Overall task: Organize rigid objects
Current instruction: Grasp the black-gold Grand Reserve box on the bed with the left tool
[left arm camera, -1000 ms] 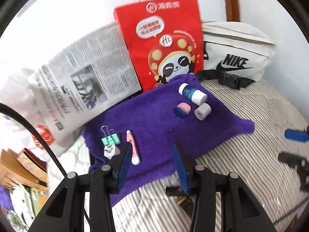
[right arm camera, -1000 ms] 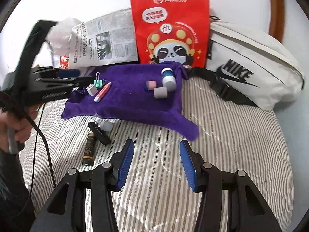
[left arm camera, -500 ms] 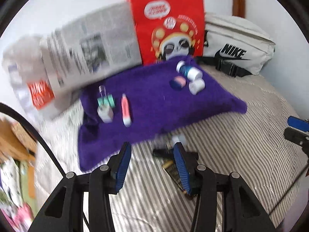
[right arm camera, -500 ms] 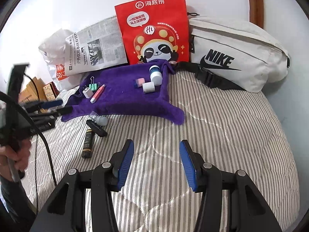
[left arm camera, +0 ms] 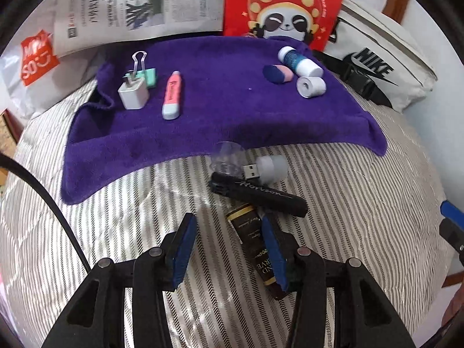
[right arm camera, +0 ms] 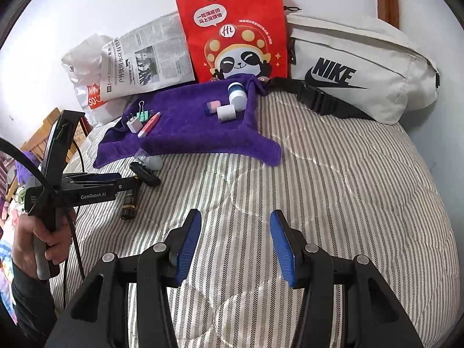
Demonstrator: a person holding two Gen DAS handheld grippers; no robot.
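Note:
A purple towel (left arm camera: 220, 110) lies on the striped bed. On it rest a white charger (left arm camera: 133, 94), a green binder clip (left arm camera: 146, 74), a pink tube (left arm camera: 173, 95), a blue-and-white bottle (left arm camera: 300, 62), a pink-and-blue eraser (left arm camera: 277, 73) and a white roll (left arm camera: 311, 86). In front of the towel lie a clear cap (left arm camera: 226, 159), a USB stick (left arm camera: 266, 169), a black stick (left arm camera: 258, 194) and a dark brown bottle (left arm camera: 249, 232). My left gripper (left arm camera: 227, 226) hangs open just over the brown bottle, whose lower end its right finger hides. My right gripper (right arm camera: 235, 223) is open above bare bedding.
A red paper bag (right arm camera: 232, 32), a newspaper (right arm camera: 148, 58), a white plastic bag (right arm camera: 84, 69) and a cream waist bag (right arm camera: 356, 69) line the wall behind the towel. A person's hand (right arm camera: 43, 240) holds the left gripper (right arm camera: 127, 184) at the bed's left side. Wooden furniture (right arm camera: 43, 133) stands there.
My left gripper has dropped and drawn back from over the towel to the loose items on the bed, rolling as it went. The right gripper has pulled back slightly.

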